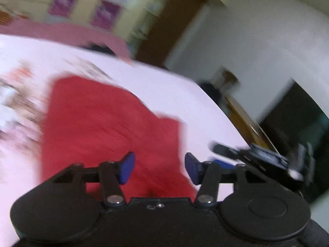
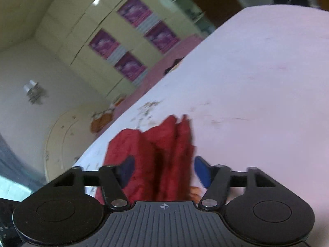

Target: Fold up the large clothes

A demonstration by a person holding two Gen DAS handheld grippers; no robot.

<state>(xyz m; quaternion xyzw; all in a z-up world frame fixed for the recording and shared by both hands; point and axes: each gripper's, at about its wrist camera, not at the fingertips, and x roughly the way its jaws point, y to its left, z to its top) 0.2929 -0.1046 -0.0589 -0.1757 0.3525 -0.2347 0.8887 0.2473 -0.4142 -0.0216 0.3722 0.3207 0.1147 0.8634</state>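
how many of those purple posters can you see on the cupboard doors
4, in the right wrist view: one upper poster, one right of it, one on the left, one lowest. The left wrist view is blurred, so more may be hidden.

The cloth (image 1: 107,127) is red all over. It lies on a bed (image 1: 168,94) that is pale pink-white, with small brown and orange flower prints. The tongs (image 1: 160,168) are black with blue pads (image 1: 127,167). The cupboard (image 2: 86,30) is pale yellow with purple pictures (image 2: 103,44).
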